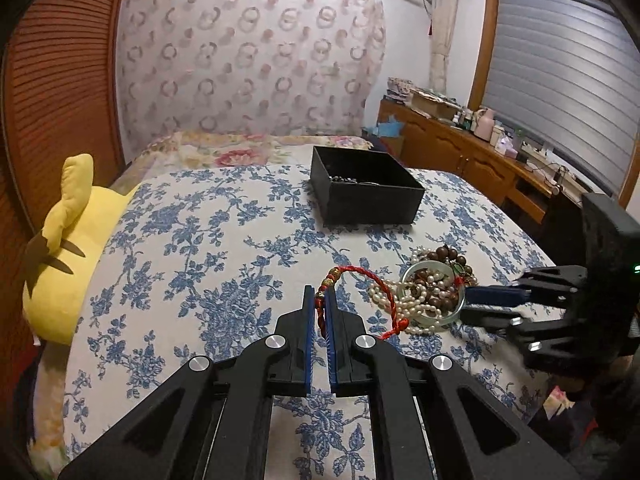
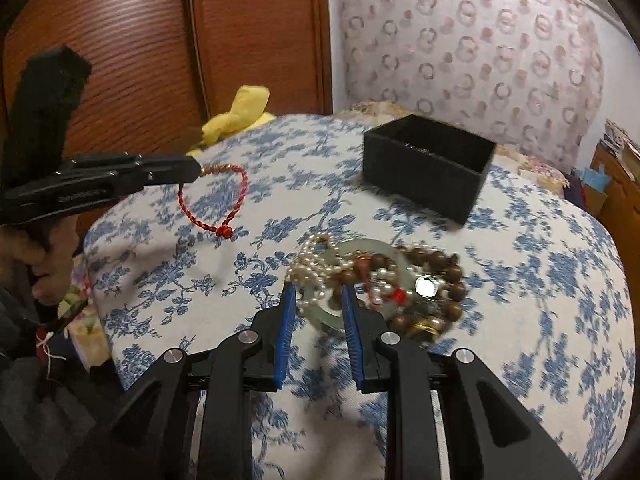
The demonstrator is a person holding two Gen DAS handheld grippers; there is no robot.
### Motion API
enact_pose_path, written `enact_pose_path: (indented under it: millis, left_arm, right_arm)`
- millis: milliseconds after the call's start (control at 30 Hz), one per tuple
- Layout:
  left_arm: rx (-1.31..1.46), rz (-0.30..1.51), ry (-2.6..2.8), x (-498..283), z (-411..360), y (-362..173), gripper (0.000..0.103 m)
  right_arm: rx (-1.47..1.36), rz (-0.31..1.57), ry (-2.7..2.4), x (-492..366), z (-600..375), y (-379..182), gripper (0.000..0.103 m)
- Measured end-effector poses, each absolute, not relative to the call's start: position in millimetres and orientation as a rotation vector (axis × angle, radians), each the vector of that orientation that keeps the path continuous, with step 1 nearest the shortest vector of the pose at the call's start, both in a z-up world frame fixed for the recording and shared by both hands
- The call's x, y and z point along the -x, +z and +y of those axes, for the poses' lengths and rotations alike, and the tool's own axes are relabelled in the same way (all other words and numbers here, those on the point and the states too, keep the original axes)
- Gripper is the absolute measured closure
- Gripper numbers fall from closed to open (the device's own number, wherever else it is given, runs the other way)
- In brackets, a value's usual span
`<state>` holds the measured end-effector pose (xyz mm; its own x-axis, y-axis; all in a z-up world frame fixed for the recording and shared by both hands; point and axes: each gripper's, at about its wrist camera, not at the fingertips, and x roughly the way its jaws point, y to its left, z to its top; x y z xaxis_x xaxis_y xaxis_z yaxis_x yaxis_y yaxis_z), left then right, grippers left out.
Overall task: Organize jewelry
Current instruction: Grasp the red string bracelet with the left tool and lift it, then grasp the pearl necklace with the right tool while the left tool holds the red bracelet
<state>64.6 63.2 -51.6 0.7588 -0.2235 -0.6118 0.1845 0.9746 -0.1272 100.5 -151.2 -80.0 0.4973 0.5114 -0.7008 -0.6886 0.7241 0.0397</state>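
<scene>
yellow plush toy | floral bedspread | wooden dresser | window blinds

Nothing I can actually read from either wrist camera; there's some raised lettering on the side of the left gripper in the right view, but it's way too small and blurry for me to make out.

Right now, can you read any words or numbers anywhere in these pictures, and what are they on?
No words or numbers can be read.
Left tongs: raised lettering on the side of the arm, too small and blurred to read.
Black box: no label shows.
Clutter on the wooden counter: any labels are too small to read.
Right tongs: no text shows.
</scene>
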Motion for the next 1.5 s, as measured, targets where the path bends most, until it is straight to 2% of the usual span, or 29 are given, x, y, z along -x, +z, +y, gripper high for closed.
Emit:
enact_pose_path:
  millis: [600, 633, 700, 733, 800, 833, 1167, 1200, 1233, 1300, 1500]
  left_arm:
    - [0.071, 0.673, -0.238, -60, 61, -60, 0.099]
    - [0.072, 0.672, -0.237, -60, 62, -60, 0.099]
    - [0.074, 0.671, -0.236, -60, 63, -60, 0.099]
    - [0.072, 0.671, -0.238, -60, 63, -60, 0.099]
    - [0.073, 0.669, -0.238, -60, 63, -60, 0.099]
    - [0.074, 0.669, -0.238, -60, 64, -60, 0.099]
    - [0.082, 0.666, -0.235, -59, 67, -60, 0.099]
    - [0.083, 0.666, -0.235, -59, 67, -59, 0.099]
    - [0.083, 0.667, -0.234, -59, 67, -59, 0.099]
    - [0.086, 0.667, -0.232, -59, 68, -59, 0.099]
    - [0.087, 0.664, -0.229, -58, 70, -58, 0.099]
  right_arm:
    - [0.363, 0.837, 0.751, -122, -112, -96, 0.077]
    - [0.356, 0.833, 0.750, -122, -113, -95, 0.079]
    - [0.338, 0.832, 0.754, -123, -116, -93, 0.093]
    - [0.335, 0.830, 0.749, -124, -117, -92, 0.093]
    - [0.336, 0.833, 0.763, -124, -118, -91, 0.102]
    - [0.349, 0.831, 0.770, -121, -117, -91, 0.103]
    - [0.325, 0.821, 0.815, -113, -122, -82, 0.102]
    - [0.320, 0.832, 0.836, -112, -121, -83, 0.100]
    - [0.330, 0.835, 0.837, -110, -118, -85, 0.088]
    - [0.342, 0.848, 0.833, -110, -115, -89, 0.078]
    - [0.358, 0.887, 0.821, -120, -108, -97, 0.078]
